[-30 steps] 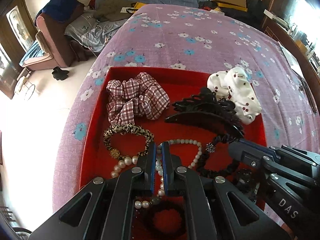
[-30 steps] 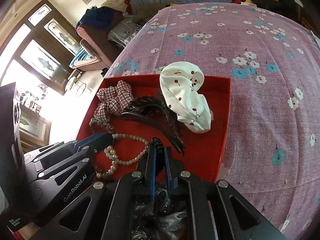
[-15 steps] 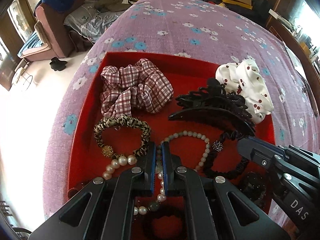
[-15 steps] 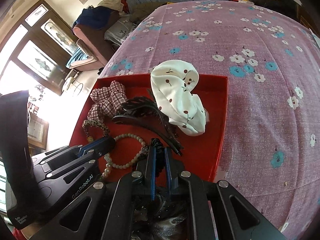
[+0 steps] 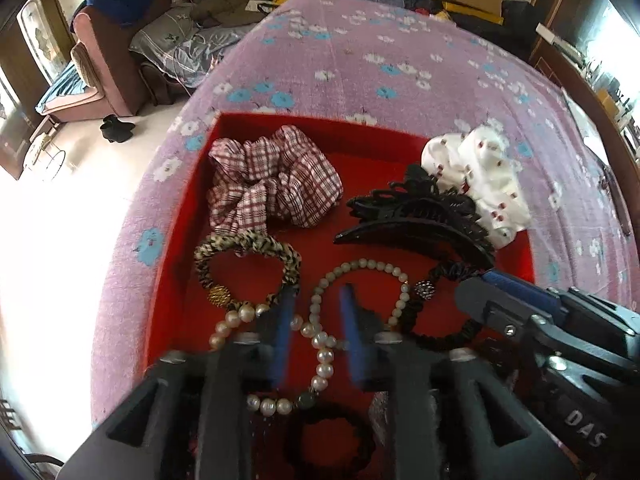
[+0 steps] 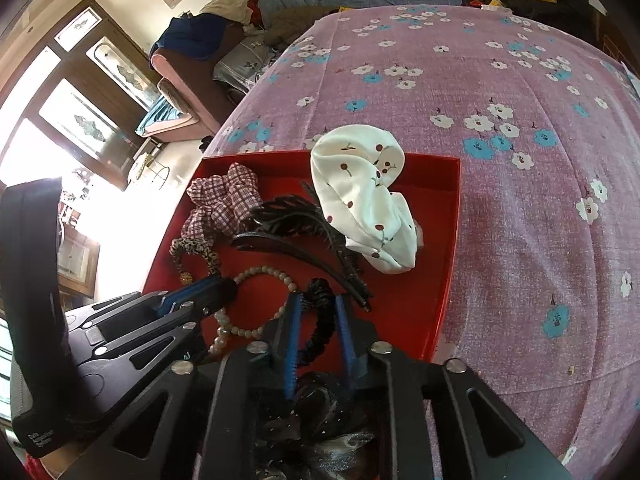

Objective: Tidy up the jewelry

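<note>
Left wrist view shows the left tongs [image 5: 314, 320] spread apart over the near part of a red tray [image 5: 176, 280] that sits on a bed with a purple flowered cover [image 5: 360, 68]. A pearl necklace [image 5: 324, 354] runs between the blue fingers [image 5: 282, 328], which do not pinch it. A leopard-print hair tie [image 5: 248, 248] lies just to its left, a beaded bracelet [image 5: 360, 266] just beyond the tips. Farther back sit a plaid scrunchie [image 5: 276, 184] on the left, a black claw clip [image 5: 416, 220] in the middle and a white cherry-print scrunchie [image 5: 480, 176] at the far right corner, touching the clip.

From the right wrist view, the right tongs [image 6: 318, 320] are also spread, and a black ruffled hair tie [image 6: 320, 316] lies in the gap between them; whether the pads touch it cannot be told. Both tongs are at the tray's near edge, close beside each other.
</note>
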